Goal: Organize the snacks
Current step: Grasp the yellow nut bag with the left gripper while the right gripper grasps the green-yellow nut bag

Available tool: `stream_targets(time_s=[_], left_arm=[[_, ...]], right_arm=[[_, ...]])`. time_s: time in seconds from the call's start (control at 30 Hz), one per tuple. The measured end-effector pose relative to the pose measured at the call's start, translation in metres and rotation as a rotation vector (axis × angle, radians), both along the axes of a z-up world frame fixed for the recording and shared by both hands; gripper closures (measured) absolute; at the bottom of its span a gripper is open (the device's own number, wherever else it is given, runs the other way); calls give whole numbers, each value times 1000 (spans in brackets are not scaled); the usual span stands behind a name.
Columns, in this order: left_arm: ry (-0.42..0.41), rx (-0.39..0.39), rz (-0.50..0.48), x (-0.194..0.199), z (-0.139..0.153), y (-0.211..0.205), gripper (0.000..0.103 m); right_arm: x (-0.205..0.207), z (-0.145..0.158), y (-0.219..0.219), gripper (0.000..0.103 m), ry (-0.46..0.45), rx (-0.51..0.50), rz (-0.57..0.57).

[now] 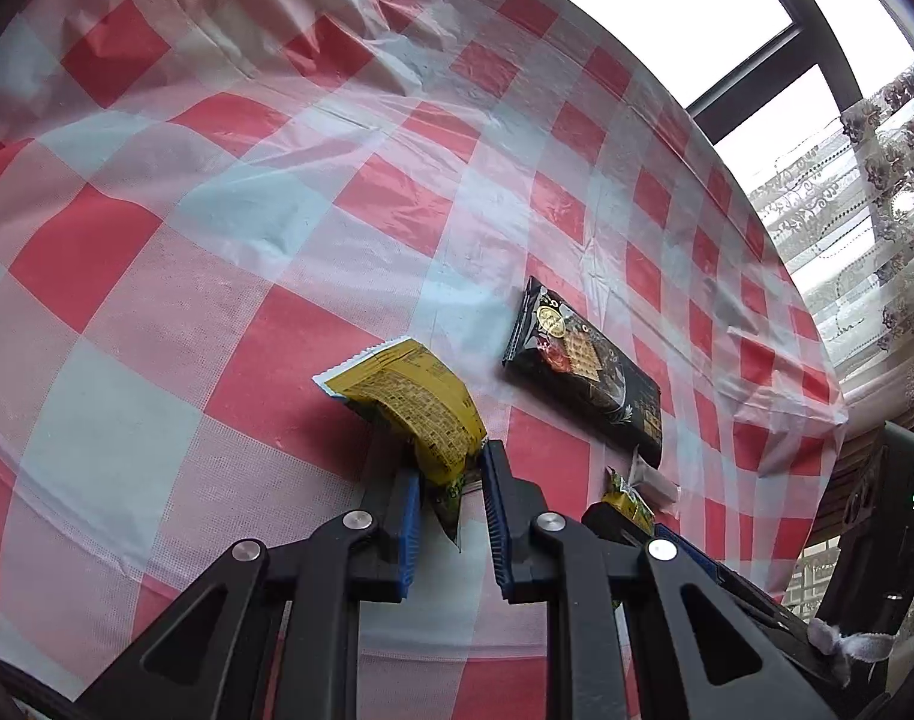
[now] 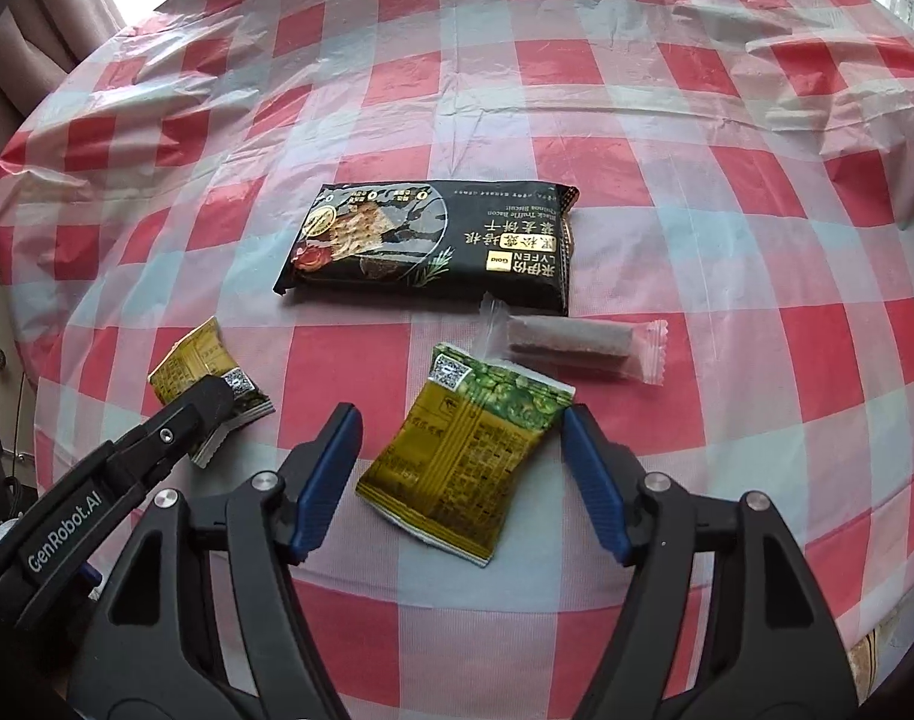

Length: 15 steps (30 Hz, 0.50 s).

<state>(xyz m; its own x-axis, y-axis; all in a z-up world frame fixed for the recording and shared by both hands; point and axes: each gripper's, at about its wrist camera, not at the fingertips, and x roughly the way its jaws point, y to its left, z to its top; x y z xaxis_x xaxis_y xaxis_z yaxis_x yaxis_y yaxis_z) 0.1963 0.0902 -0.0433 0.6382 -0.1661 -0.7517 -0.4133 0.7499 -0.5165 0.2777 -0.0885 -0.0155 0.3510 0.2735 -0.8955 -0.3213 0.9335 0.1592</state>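
Item: yellow-green snack pouch [image 1: 415, 408], pinched in left gripper [image 1: 451, 492], apparently just off the checked tablecloth [image 2: 577, 60].

Second pouch [image 2: 463, 450] lies between the wide, empty right gripper [image 2: 463, 480].

Black "LYFEN" biscuit pack [image 2: 433, 240] and clear-wrapped bar [image 2: 571, 342] lie untouched.

Sorting barely begun.

"GenRobot.AI" on tool.

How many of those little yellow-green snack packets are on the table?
2. One packet lies between the right gripper's open fingers; the other packet is pinched in the left gripper. More may be out of view.
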Motion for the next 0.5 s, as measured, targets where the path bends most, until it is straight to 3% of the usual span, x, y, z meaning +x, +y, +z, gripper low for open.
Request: stream_targets(time_s=[0.3, 0.47, 0.5], left_arm=[[5, 4, 6, -2, 1, 2, 78], [-5, 5, 12, -2, 1, 2, 74], [-8, 9, 11, -1, 1, 2, 74]], right_arm=[[-8, -3, -14, 32, -35, -103, 34], [-8, -2, -22, 42, -49, -108, 36], [-8, -1, -24, 49, -51, -106, 36]])
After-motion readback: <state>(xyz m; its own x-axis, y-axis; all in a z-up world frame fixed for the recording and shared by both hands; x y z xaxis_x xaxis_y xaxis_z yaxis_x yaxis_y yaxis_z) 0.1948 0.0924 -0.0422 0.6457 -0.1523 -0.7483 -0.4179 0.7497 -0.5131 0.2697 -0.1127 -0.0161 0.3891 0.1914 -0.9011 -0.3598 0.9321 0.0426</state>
